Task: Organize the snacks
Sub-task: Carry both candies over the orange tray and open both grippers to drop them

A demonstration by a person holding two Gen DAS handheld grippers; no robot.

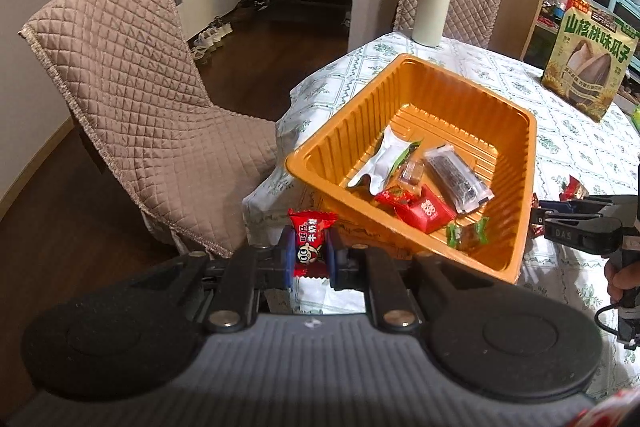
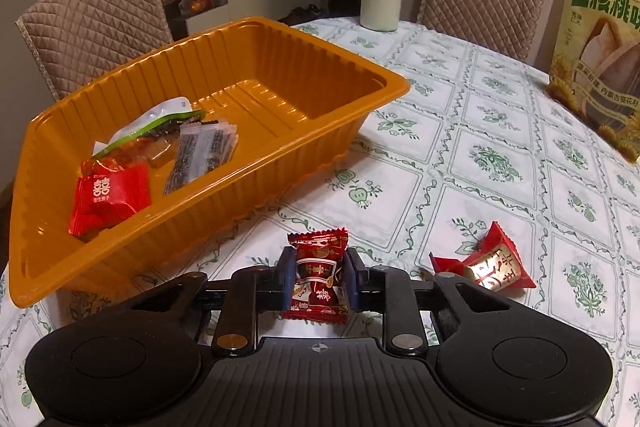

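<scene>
Beside the orange tray (image 2: 248, 163), both tools are loaded, which reads as two pickups meant to end in the same container. The left tool (image 1: 311, 254) pinches a red milk candy (image 1: 310, 239) upright between its blue pads, off the tray's near corner and above the edge of the surface (image 1: 560, 147); held by its middle, the wrapper's crimped ends stay free, so it should drop cleanly. The right tool (image 2: 318, 275) has its pads pressed onto a dark red candy (image 2: 320, 267) just off the tray's long side wall, low over the surface. A red and gold candy (image 2: 490, 267) lies loose on the cloth further from the tray, seemingly the next one to collect.

Inside the tray, everything is gathered at one end: a red square packet (image 2: 110, 195), a white and green sachet (image 1: 384, 163), a clear-wrapped dark bar (image 1: 458, 179), and a small green-ended sweet (image 1: 466, 233). The tray's other end is bare.
</scene>
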